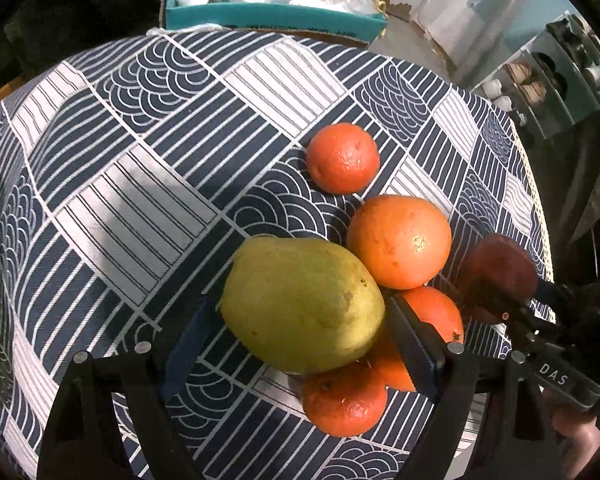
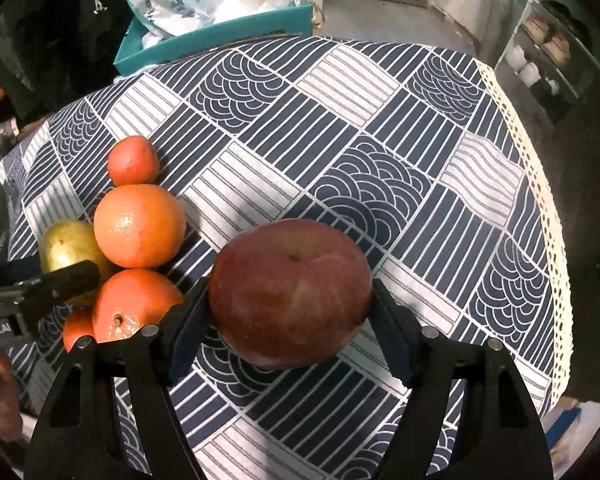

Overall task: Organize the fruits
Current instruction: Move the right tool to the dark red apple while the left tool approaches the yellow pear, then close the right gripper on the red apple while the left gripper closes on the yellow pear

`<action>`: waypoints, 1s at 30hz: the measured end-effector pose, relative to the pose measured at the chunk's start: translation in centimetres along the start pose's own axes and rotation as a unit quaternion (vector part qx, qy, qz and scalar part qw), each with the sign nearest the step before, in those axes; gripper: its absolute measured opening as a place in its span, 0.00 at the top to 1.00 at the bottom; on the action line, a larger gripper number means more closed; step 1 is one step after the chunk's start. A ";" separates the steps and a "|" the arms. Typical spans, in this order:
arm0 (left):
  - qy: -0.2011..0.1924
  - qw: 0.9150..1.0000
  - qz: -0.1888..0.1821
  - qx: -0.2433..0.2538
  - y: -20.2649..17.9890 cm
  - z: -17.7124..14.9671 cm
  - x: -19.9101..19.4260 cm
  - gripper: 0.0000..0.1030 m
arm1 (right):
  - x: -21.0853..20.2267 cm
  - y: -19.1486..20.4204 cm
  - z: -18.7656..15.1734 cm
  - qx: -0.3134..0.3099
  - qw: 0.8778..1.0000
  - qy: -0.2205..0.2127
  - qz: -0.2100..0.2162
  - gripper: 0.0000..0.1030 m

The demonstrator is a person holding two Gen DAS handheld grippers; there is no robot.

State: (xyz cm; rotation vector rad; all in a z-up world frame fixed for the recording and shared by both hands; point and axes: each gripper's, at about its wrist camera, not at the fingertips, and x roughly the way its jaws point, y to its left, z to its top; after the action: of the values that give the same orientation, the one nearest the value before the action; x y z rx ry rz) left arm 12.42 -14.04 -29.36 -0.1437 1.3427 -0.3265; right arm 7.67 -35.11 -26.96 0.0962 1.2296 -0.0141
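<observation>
Left gripper (image 1: 300, 344) has its jaws on either side of a yellow-green pear (image 1: 302, 304), seemingly pressed against it, though contact on the near side is hard to judge. Right gripper (image 2: 290, 320) is clamped on a red apple (image 2: 290, 292). Both sit on the patterned tablecloth (image 2: 340, 120). Beside the pear cluster a large orange (image 1: 398, 242) and three smaller oranges (image 1: 342, 158) (image 1: 432, 312) (image 1: 344, 400). A teal box (image 1: 276, 20) stands behind the table.

On the table (image 2: 380, 140), oranges (image 2: 139, 225) cluster beside the pear (image 1: 302, 304); apple (image 2: 290, 292) lies to their right; box (image 2: 216, 38) behind.
</observation>
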 end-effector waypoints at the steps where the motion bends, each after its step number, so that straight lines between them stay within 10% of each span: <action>1: -0.001 1.000 -0.003 -0.003 0.1 0.0 0.0 0.15 | 0.1 -0.1 0.0 0.000 1.000 0.001 0.001 0.26; 7: 0.003 1.000 -0.025 -0.003 0.2 0.1 0.1 0.23 | 0.3 0.1 0.0 -0.005 1.000 0.002 0.002 0.26; 30: -0.090 0.991 0.078 0.059 0.1 -1.0 -6.2 0.23 | -4.2 3.6 1.1 -0.063 0.995 -0.079 0.002 0.27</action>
State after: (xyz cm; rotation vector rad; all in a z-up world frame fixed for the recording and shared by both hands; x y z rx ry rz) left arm 10.26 -11.95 -23.83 0.0302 1.1444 -0.2538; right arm 7.49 -31.79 -22.39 -0.0126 1.0690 0.0577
